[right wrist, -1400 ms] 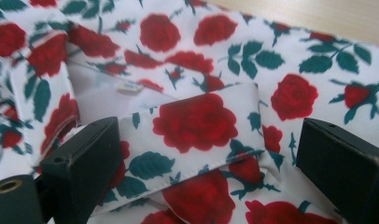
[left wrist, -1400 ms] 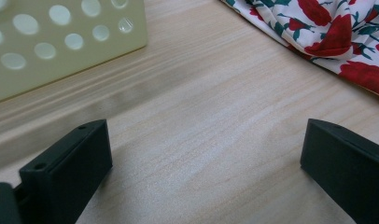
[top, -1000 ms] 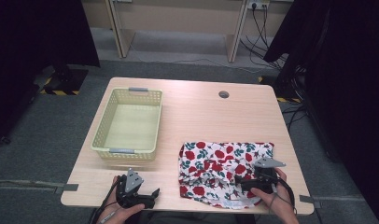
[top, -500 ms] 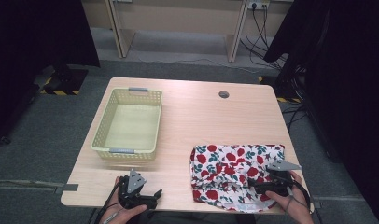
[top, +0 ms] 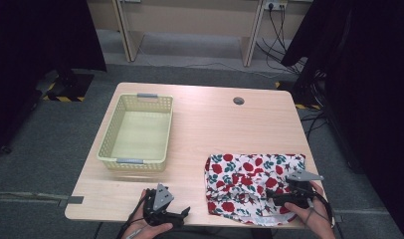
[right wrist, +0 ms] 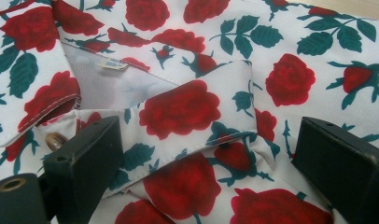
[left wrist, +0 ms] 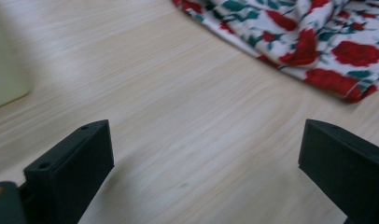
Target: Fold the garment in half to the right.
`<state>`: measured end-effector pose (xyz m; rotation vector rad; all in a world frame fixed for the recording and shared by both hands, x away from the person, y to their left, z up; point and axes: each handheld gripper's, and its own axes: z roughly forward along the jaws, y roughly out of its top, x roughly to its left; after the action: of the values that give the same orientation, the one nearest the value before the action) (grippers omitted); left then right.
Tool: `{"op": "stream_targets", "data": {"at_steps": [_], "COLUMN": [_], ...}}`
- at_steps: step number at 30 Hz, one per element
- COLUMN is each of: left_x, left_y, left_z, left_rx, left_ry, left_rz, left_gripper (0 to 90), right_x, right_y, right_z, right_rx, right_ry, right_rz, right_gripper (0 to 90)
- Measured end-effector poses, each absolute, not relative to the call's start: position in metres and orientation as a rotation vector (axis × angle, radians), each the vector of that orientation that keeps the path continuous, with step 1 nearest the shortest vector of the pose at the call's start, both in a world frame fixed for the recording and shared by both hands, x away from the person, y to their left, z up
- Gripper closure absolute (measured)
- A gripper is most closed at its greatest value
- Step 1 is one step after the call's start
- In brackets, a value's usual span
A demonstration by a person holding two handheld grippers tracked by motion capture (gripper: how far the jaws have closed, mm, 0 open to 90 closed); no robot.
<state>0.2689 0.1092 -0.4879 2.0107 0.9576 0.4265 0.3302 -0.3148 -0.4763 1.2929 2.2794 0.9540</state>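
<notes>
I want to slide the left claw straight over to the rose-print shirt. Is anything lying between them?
No. In the left gripper view, bare wooden table runs from the open left claw to the rose-print shirt.

Both grippers are black w/ chunky square-ended jaws. Left gripper and right gripper each have a grey 3-cornered plate on top, black cable trailing back. Small screw holes on the left gripper's jaw faces, brass-ish ring at bottom corner. Hands bare, no sleeves visible.
</notes>
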Motion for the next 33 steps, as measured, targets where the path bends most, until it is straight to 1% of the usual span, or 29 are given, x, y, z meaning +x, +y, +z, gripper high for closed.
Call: {"op": "stream_targets", "data": {"at_steps": [8,13,24,29,33], "left_x": [0.270,0.268,0.267,0.268,0.271], "left_y": [0.072,0.052,0.034,0.024,0.019], "left_z": [-0.480,-0.484,-0.490,-0.491,-0.491], "left_rx": [2.014,2.016,2.026,2.052,2.075], "left_ry": [0.868,0.859,0.854,0.828,0.826], "left_rz": [0.409,0.354,0.383,0.382,0.382], "left_gripper": [2.7,3.0,3.8,5.4,11.2], "right_x": [0.330,0.330,0.330,0.330,0.329], "right_y": [-0.315,-0.314,-0.314,-0.314,-0.314], "right_z": [-0.476,-0.476,-0.477,-0.477,-0.477], "right_rx": [1.304,1.302,1.299,1.294,1.298], "right_ry": [2.263,2.262,2.263,2.260,2.258], "right_rz": [0.963,0.962,0.961,0.965,0.967], "right_gripper": [8.5,8.4,8.3,8.4,8.4]}}
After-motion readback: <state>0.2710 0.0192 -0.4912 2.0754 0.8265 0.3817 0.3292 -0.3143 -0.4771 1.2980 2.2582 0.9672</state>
